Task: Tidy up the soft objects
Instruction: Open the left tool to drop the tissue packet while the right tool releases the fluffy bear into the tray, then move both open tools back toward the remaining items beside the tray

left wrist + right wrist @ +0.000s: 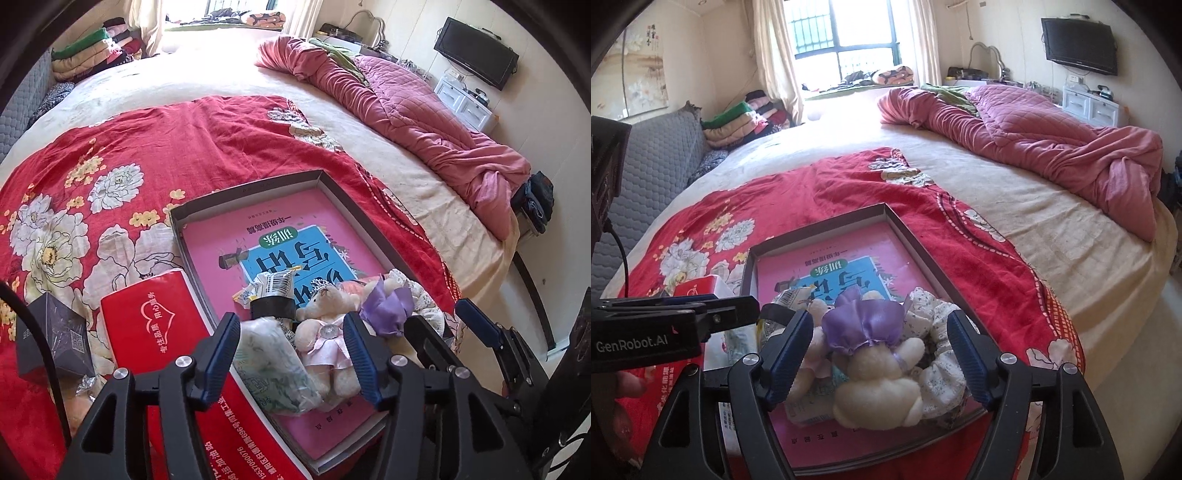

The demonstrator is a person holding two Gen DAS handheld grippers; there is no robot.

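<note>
A shallow grey tray [321,177] [886,208] with a pink book in it lies on the red floral cloth. In its near end lie a cream bear in a pink dress [328,332], a green-white tissue pack [269,365], a bear in a purple dress [875,354] [388,306] and a frilly floral fabric piece [942,332]. My left gripper [291,354] is open around the tissue pack and the pink-dress bear, which rest in the tray. My right gripper [879,350] stands wide open around the purple-dress bear, pads clear of it.
A red tissue box [155,325] and a dark carton [55,332] lie left of the tray. A snack packet [269,286] and a black item [273,306] sit in the tray. A crumpled pink quilt [1052,140] fills the bed's far right; folded blankets [738,122] are stacked at the far left.
</note>
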